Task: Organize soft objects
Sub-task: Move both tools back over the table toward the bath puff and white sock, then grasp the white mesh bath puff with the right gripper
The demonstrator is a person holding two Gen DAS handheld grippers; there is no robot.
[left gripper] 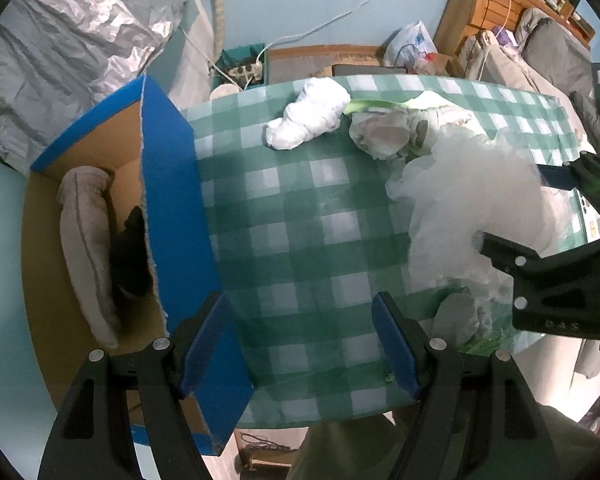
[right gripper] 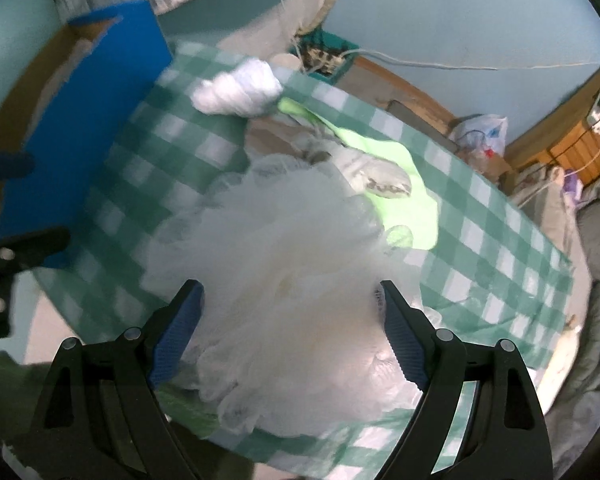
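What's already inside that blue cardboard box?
Inside the blue box lies a pale padded mitten, with something black beside it. The box's near wall covers part of the black thing, so I cannot tell what it is or what else lies there.

We count one blue box (left gripper: pixel 168 208), one mitten (left gripper: pixel 84 248) inside it, one white cloth bundle (left gripper: pixel 308 120), one mesh pouf (right gripper: pixel 284 256), one green cloth (right gripper: pixel 404 200).

Both wrist cameras look steeply down, close over the shared checked tablecloth (left gripper: pixel 300 220) and blue box (right gripper: pixel 112 80).
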